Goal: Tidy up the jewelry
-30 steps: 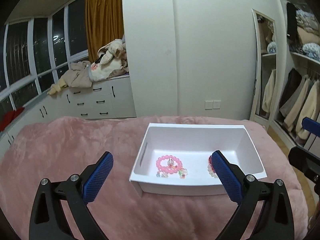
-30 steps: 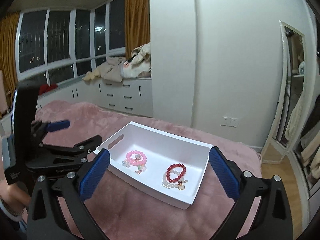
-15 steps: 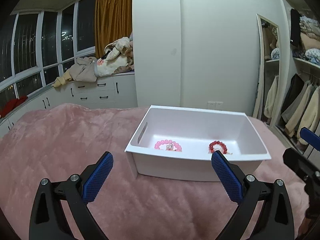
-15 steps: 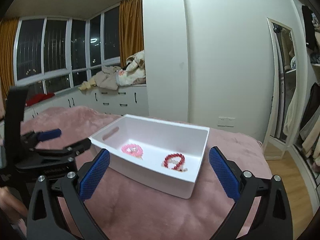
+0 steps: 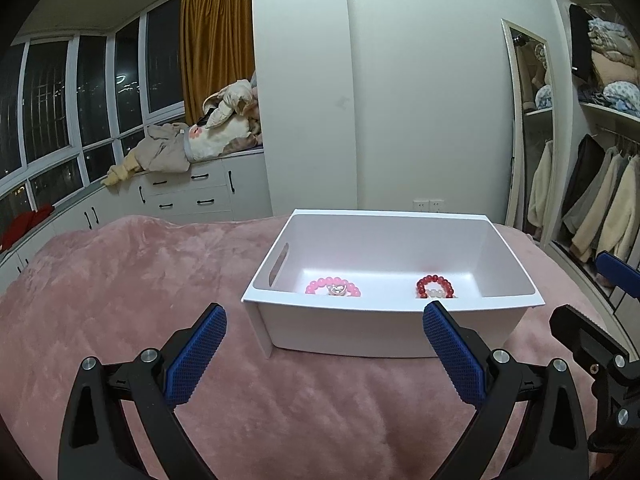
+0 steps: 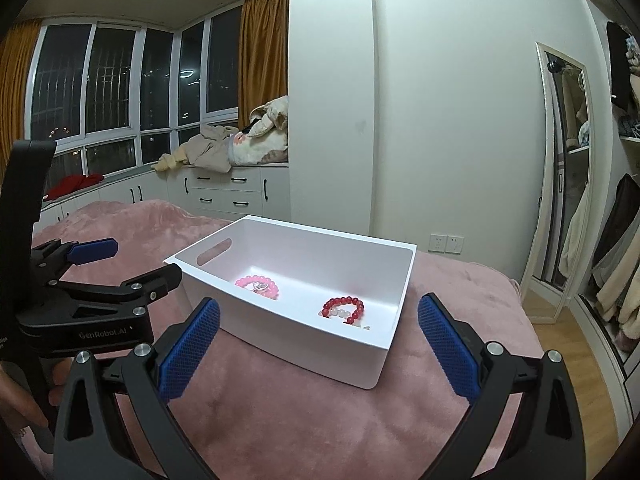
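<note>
A white plastic bin (image 5: 392, 332) stands on the pink blanket (image 5: 120, 288) and also shows in the right wrist view (image 6: 304, 344). Inside lie a pink bead bracelet (image 5: 333, 286) (image 6: 256, 285) on the left and a red bead bracelet (image 5: 435, 286) (image 6: 344, 307) on the right, with pale beads beside it. My left gripper (image 5: 324, 354) is open and empty, just in front of the bin's near wall. My right gripper (image 6: 318, 346) is open and empty, in front of the bin's near corner. The left gripper also shows in the right wrist view (image 6: 112, 268), beside the bin's left side.
The blanket covers a bed. White drawers (image 5: 192, 196) with a heap of clothes (image 5: 200, 140) stand under the windows at the back left. A mirror (image 5: 532, 128) and an open wardrobe with hanging coats (image 5: 592, 200) stand at the right. Wooden floor (image 6: 560, 344) lies right of the bed.
Both grippers have dropped lower and tilted up, so the bin is seen more from the side and the bracelets are partly hidden by its near wall. Both stay open.
</note>
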The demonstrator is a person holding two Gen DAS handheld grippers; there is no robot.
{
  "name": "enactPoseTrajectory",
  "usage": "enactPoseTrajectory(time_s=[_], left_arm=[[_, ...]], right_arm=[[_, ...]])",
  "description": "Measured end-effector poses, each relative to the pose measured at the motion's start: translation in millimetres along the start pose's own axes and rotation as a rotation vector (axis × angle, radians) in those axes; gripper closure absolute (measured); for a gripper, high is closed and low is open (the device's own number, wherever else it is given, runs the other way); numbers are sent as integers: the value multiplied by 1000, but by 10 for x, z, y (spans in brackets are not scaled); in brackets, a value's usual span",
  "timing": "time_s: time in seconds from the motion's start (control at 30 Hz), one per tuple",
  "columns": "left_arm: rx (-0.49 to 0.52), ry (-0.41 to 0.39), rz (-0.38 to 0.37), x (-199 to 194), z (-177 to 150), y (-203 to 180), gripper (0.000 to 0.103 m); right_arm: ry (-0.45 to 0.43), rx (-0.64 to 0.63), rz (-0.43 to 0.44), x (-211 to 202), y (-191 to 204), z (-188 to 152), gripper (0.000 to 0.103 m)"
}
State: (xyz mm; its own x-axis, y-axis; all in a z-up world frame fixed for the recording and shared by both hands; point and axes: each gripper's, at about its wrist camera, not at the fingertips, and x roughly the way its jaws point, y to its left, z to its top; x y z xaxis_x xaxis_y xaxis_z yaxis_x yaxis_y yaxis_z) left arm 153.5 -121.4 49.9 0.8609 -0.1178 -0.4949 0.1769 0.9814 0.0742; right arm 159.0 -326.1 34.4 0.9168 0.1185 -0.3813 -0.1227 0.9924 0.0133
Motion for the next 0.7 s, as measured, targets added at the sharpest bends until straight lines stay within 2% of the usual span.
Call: enactPoseTrajectory(time_s=[0.7], left_arm=[[-16, 5, -3, 0, -12, 35, 3]], right_arm=[[4, 9, -6, 7, 1, -32, 5]])
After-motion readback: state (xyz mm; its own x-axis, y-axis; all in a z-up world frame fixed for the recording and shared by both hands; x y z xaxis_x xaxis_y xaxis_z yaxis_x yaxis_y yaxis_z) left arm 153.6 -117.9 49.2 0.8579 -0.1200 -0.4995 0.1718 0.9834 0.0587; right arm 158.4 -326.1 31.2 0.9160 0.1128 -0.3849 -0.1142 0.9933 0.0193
